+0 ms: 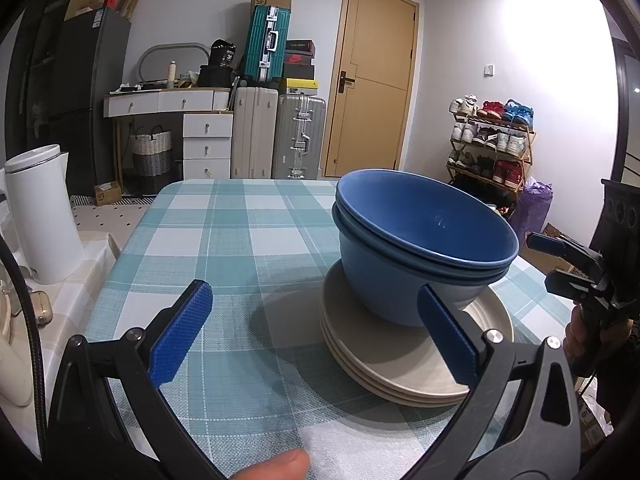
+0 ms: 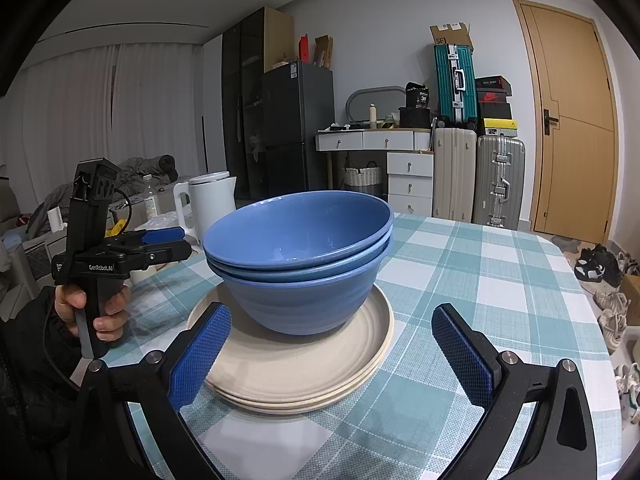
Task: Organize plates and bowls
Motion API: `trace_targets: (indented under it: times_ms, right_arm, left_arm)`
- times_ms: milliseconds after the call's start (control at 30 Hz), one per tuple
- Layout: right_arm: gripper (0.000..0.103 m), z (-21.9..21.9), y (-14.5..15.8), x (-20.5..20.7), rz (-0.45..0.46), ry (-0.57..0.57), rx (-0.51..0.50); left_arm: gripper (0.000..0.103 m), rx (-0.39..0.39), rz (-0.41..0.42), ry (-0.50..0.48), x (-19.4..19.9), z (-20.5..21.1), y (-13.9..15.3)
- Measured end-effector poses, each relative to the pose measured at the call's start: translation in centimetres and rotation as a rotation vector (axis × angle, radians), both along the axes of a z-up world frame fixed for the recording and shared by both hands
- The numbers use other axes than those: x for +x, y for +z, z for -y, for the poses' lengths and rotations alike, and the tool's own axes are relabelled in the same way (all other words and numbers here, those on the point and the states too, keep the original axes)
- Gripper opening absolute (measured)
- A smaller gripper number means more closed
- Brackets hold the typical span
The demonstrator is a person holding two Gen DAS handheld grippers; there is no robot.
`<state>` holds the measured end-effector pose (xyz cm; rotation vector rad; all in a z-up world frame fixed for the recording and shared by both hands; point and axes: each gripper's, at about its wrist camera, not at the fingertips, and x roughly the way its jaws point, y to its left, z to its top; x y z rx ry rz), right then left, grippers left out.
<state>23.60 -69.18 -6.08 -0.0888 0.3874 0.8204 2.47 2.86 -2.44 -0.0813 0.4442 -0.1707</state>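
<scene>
Three blue bowls (image 1: 424, 240) (image 2: 296, 256) sit nested on a stack of three beige plates (image 1: 392, 372) (image 2: 300, 368) on the checked tablecloth (image 1: 240, 240) (image 2: 480, 280). My left gripper (image 1: 314, 334) is open and holds nothing. It hovers low just left of the stack, with its right pad (image 1: 448, 336) in front of the lowest bowl. My right gripper (image 2: 332, 356) is also open and holds nothing, and its pads frame the near rim of the plates. Each gripper shows in the other's view: the right gripper (image 1: 560, 264) at the far right, the left gripper (image 2: 160, 242) held by a hand (image 2: 92, 308).
A white kettle (image 1: 40, 216) (image 2: 212, 204) stands on a side surface left of the table. Beyond the far table edge are suitcases (image 1: 280, 136), a drawer unit (image 1: 208, 144), a wooden door (image 1: 372, 80) and a shoe rack (image 1: 492, 144). A thumb (image 1: 276, 466) shows at the bottom edge.
</scene>
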Motion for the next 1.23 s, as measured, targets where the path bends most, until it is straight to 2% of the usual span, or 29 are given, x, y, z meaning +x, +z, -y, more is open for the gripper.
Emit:
trace_targets:
  times_ms: [1233]
  right_arm:
    - [0.102,-0.13,-0.08,-0.14,-0.001,0.005,-0.002]
  left_arm:
    - [0.102,0.0,0.004,-0.003,-0.02,0.03,-0.1]
